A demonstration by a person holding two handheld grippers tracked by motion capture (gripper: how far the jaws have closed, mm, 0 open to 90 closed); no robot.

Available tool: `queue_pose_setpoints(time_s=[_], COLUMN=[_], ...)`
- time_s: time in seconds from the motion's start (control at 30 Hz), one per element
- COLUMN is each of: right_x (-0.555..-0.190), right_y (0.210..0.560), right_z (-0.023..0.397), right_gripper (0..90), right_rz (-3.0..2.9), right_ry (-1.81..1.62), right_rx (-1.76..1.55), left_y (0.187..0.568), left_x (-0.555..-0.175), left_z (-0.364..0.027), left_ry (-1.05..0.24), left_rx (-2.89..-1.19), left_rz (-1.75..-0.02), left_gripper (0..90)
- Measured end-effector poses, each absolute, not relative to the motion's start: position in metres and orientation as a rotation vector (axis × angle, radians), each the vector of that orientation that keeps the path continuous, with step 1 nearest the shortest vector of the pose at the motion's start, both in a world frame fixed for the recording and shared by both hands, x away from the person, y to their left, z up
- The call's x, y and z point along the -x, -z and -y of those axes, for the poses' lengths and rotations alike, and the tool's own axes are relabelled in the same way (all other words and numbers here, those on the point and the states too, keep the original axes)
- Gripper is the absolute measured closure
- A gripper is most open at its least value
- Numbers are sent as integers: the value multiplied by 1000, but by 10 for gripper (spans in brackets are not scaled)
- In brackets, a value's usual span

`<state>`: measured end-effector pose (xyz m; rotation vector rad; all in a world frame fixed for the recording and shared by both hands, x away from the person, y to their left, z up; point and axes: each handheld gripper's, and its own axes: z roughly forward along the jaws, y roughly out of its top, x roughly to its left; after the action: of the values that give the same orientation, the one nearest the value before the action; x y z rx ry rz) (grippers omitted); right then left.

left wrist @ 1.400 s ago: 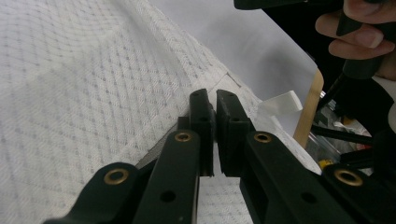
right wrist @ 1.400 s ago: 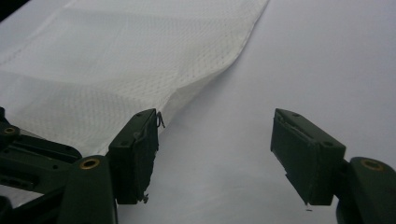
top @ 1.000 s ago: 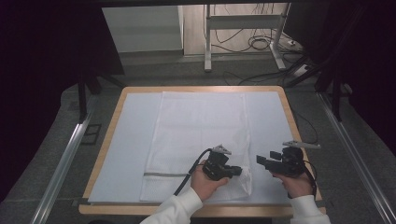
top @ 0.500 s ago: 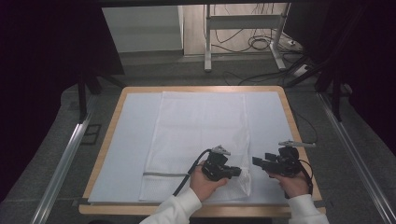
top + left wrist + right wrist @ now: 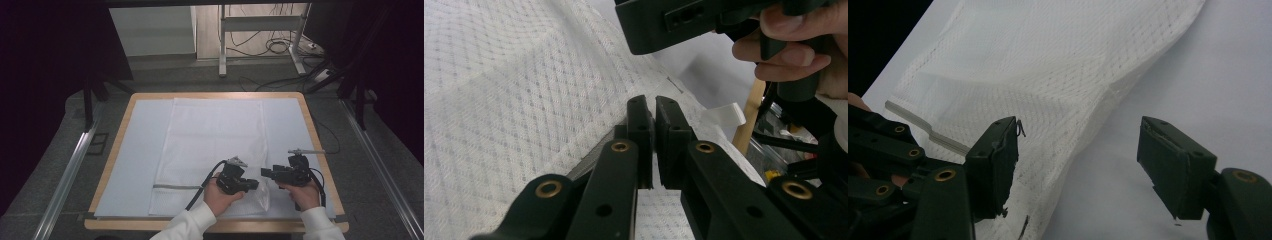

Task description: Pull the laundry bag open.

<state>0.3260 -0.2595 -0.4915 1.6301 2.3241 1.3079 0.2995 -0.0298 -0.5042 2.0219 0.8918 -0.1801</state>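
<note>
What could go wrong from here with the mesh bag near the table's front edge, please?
1. The left tongs are shut on the mesh bag by a thin fold only, so it may slip free.
2. The right tongs, open, straddle the bag's side edge; closing now might catch only one layer.
3. Pulling could drag the bag over the table and crease it.

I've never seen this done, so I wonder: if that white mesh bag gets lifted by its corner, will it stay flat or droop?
Probably droop: the mesh bag lies limp on the table and already bunches near the left gripper. It looks thin and see-through, so likely very light. The open weave might snag on the right gripper.
</note>
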Motion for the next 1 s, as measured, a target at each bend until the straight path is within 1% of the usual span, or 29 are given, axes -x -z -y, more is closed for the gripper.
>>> queue_pose_setpoints(time_s=[0.3,0.53,0.63,0.87,1.0], right_x=[-328,-333,-333,-334,-334], right_y=[497,505,508,511,513], right_z=[253,246,243,236,235], right_gripper=[338,377,406,518,670], right_rz=[-2341,-2359,-2377,-2433,-2471], right_ry=[-1325,-1315,-1315,-1326,-1369], right_rx=[-1671,-1699,-1695,-1686,-1671], left_y=[504,505,505,505,506], left_x=[-299,-299,-299,-299,-299], left_z=[30,30,31,31,30], left_ry=[182,184,184,181,181], left_rx=[-2022,-2025,-2026,-2033,-2033], left_rz=[-889,-887,-886,-885,-887], left_gripper=[868,868,868,868,868])
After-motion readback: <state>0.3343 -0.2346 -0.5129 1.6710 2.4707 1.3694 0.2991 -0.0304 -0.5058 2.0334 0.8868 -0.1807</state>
